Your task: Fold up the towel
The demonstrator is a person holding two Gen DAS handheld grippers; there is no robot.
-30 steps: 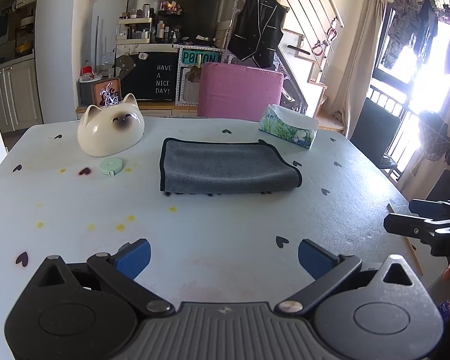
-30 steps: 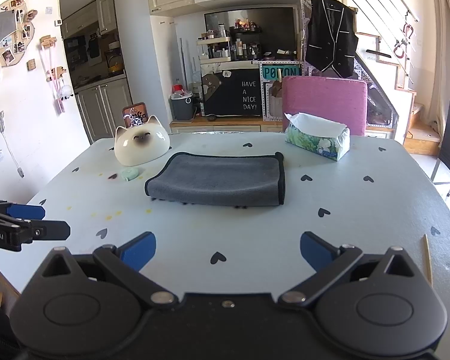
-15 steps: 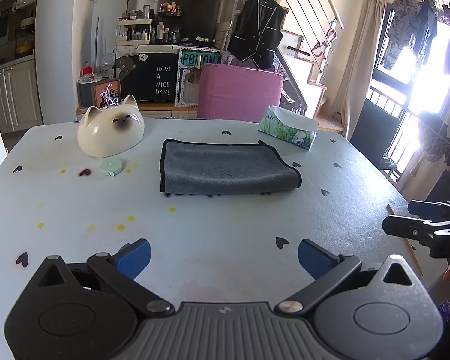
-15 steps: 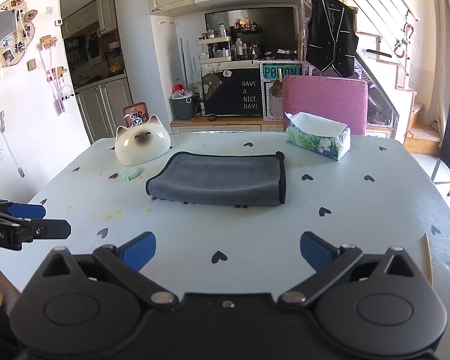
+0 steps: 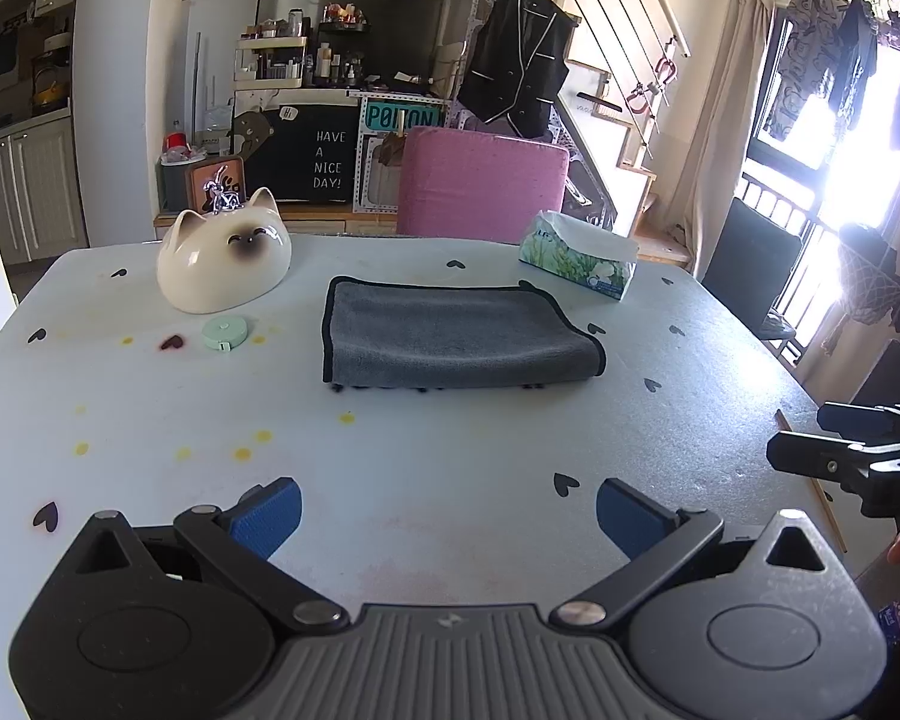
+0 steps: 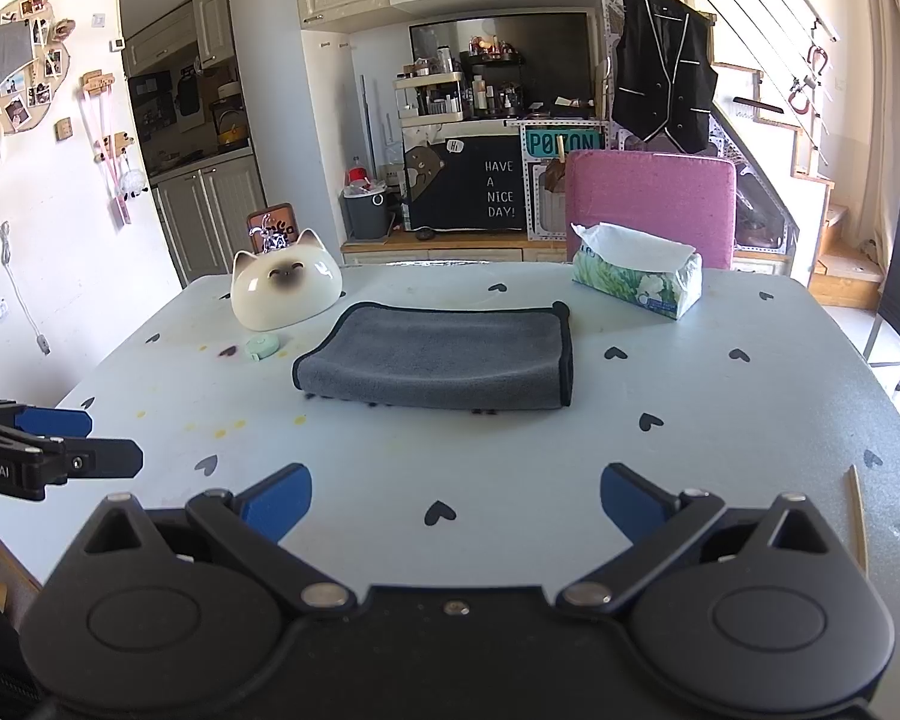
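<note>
A grey towel with black trim (image 5: 456, 333) lies folded flat near the middle of the pale table; it also shows in the right wrist view (image 6: 441, 357). My left gripper (image 5: 447, 516) is open and empty, held over the table's near edge, well short of the towel. My right gripper (image 6: 456, 501) is open and empty too, at the near edge to the right of the left one. Each gripper shows at the side of the other's view.
A cat-shaped ceramic bowl (image 5: 225, 267) and a mint tape measure (image 5: 225, 334) sit left of the towel. A tissue box (image 5: 579, 264) stands at the back right. A pink chair (image 5: 483, 180) is behind the table. A wooden stick (image 6: 857, 516) lies at the right edge.
</note>
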